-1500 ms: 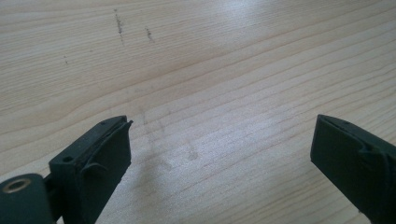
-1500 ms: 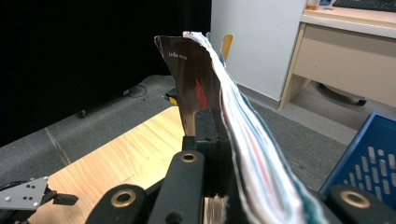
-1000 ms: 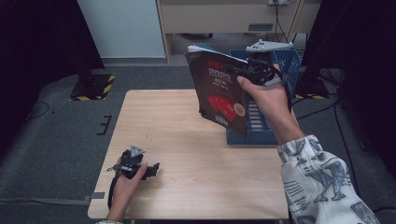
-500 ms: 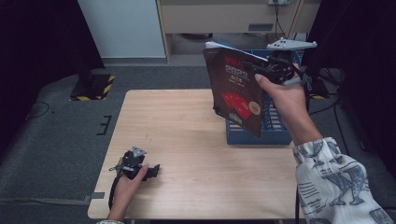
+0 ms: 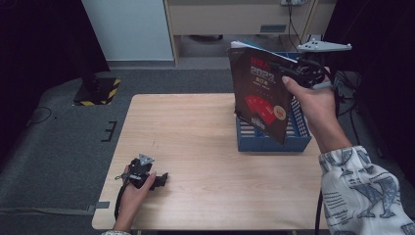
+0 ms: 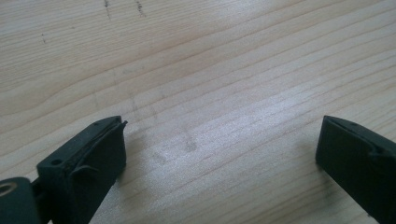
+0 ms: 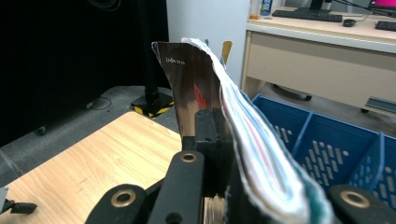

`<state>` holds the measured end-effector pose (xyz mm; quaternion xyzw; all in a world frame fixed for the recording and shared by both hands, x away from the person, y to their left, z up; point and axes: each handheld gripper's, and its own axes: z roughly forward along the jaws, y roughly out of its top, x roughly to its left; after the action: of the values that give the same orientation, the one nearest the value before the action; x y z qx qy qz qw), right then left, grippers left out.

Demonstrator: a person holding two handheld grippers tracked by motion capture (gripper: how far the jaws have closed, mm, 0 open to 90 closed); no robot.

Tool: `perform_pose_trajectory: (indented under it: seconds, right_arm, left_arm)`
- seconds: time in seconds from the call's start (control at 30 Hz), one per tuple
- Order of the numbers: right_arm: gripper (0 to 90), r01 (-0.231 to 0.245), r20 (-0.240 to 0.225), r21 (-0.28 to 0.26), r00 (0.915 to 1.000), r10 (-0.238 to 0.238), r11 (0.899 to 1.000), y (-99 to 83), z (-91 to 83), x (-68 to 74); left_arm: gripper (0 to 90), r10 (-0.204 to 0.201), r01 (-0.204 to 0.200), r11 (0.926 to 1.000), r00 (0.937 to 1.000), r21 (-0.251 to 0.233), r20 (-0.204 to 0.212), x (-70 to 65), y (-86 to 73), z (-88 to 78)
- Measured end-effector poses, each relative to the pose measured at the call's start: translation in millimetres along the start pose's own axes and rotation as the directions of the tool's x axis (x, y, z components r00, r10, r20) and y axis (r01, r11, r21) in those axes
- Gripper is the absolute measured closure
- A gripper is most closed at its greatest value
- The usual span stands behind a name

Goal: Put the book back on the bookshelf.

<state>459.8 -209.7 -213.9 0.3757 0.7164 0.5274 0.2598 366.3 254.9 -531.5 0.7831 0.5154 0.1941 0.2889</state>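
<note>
Right tool (image 5: 293, 73) clamped on glossy black softcover book (image 5: 259, 95), lifted upright above blue slotted plastic rack (image 5: 274, 139); insertion left. Left tool (image 5: 155, 180) apart, empty, resting on tabletop (image 5: 205, 147).

You are looking down on the table (image 5: 205, 147), and everything is sitting relative to it: the slotted basket (image 5: 293, 139) is standing on its far right part. The magazine (image 5: 259, 93) is hanging upright above the table's right side, just in front of and partly over the basket, in your right gripper (image 5: 288, 68). Your left gripper (image 5: 159, 180) is lying on the table's near left corner, well apart from both.
</note>
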Motion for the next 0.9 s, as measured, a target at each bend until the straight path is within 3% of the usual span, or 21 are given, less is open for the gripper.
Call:
perform_pose_trajectory:
  seconds: [0.5, 0.9]
  right_arm:
    - [87.0, -0.018, 0.056, -0.01, 0.9983, 0.019, 1.0, -4.5, -16.6, -21.0]
    - [87.0, -0.03, 0.125, -0.008, 0.9917, 0.03, 1.0, -9.7, -29.4, -38.9]
  left_arm:
    - [0.0, -0.001, 0.001, 0.9997, 1.0, -0.023, 0.0, 0.6, -1.5, 1.8]
    - [0.0, -0.001, 0.001, 0.9995, 1.0, -0.031, 0.0, 0.4, -2.2, 2.1]
